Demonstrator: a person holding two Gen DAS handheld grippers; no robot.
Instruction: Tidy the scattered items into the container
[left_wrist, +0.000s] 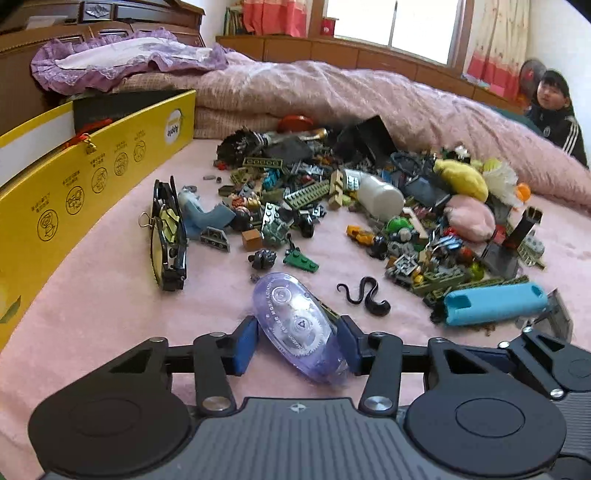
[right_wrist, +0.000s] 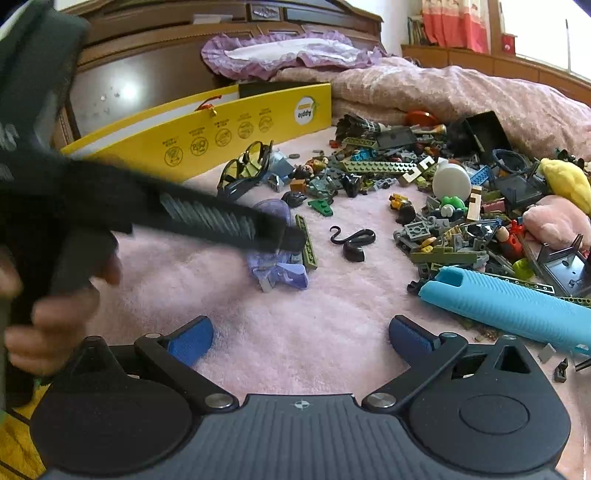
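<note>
The left gripper has its blue fingers on either side of the clear purple tape dispenser, low in the middle of the left wrist view. The pads sit right at its flanks, but whether they press on it I cannot tell. The dispenser lies flat on the pink bed cover, at an angle across the gap, which suits a pinch across its narrow width. In the right wrist view the left gripper's body crosses the frame from the left and hides most of the dispenser.

The right gripper has its fingers spread wide over bare cover, with nothing between them; it looks to be waiting its turn.

Further out lie one black snake toy, one blue ribbed handle at the right, one pair of yellow-lensed glasses at the left, and one white bottle in the brick pile, whose pieces are too many to count. Two plush toys, one yellow and one pink, lie at the pile's right.

The one yellow box, open at the upper left, is the likely container, and the dispenser is well apart from it. One person sits at the upper right.
</note>
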